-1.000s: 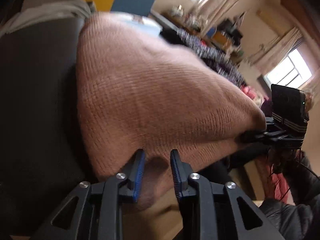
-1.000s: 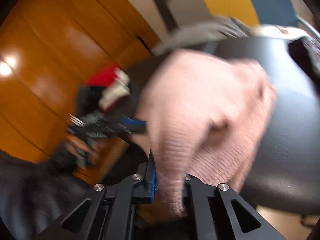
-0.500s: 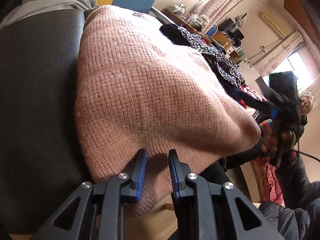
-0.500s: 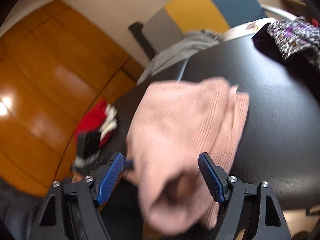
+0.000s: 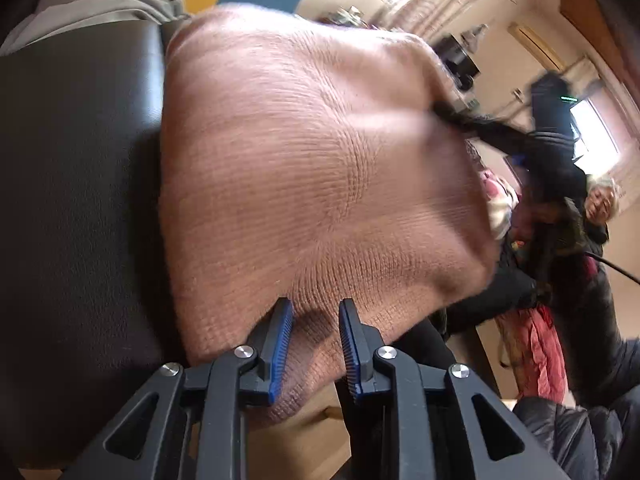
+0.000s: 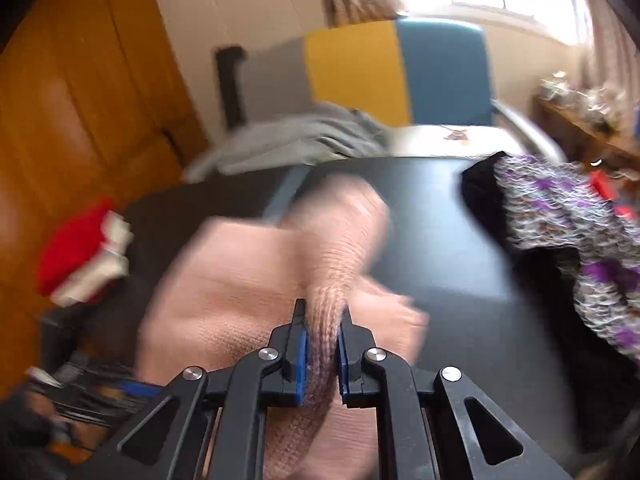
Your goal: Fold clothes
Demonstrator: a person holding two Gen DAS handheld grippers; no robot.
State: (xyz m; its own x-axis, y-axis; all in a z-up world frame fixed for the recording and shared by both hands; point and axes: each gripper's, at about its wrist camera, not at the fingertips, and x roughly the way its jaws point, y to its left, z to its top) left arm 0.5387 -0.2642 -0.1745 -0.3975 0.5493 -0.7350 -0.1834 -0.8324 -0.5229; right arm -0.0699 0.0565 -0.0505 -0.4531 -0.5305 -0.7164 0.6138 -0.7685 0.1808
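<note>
Two hand-held claws, both angled downward.

Left claw (image 5: 314,344): blue pads a narrow gap apart and just opening further, a fold of the pink knit sweater (image 5: 320,168) between them. Right claw (image 6: 322,354): jaws have just closed, pads pinched tight on a ridge of the same sweater, claw raised.

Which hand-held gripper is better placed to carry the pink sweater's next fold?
Right, likely. The right hand-held gripper has just closed on a raised fold of the pink sweater over the black table; the left hand-held gripper only pinches its hanging edge.
</note>
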